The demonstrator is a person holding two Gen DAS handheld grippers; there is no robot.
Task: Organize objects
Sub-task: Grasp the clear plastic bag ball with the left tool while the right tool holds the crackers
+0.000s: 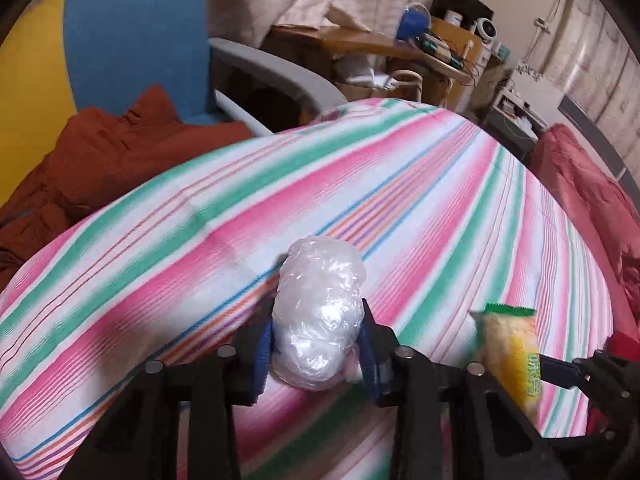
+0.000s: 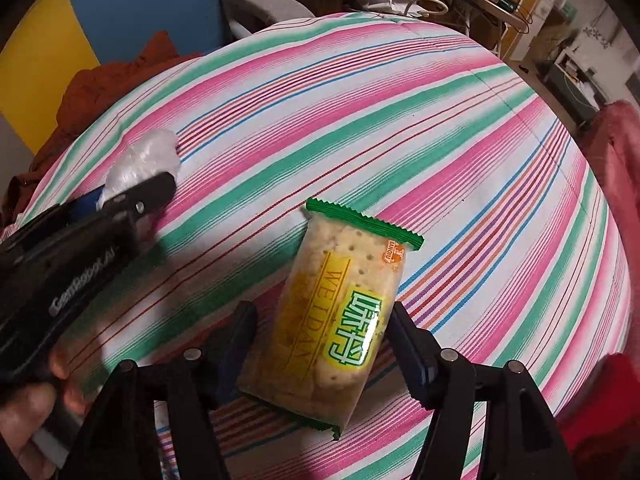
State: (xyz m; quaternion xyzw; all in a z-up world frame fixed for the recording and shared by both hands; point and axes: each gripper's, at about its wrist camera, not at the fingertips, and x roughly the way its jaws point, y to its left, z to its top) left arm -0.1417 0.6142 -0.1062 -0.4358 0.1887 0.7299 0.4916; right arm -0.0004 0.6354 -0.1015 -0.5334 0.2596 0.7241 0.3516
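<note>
Plastic bundle: a crumpled clear plastic bundle (image 1: pixel 318 312) sits between the left gripper's (image 1: pixel 318 354) fingers, sticking out past their tips over the striped bedcover (image 1: pixel 400 184).
Left gripper pose: it reaches forward and low over the cover; a hand (image 2: pixel 28 416) grips its black body from behind.
Left fingers: the blue pads (image 1: pixel 262 354) press the bundle from both sides, pinching it.
Cracker packet: a yellow and green cracker packet (image 2: pixel 340 316) lies lengthwise between the right gripper's (image 2: pixel 320 344) fingers, its green crimped end beyond their tips.
Right gripper pose: angled down at the cover, just beside the left gripper.
Right fingers: the right-hand finger (image 2: pixel 412 344) meets the packet's edge; the left-hand one seems to touch it too, though blur hides the contact.
Beyond the fingertips: a rust-coloured cloth (image 1: pixel 100 152) and a blue chair (image 1: pixel 136 32).
</note>
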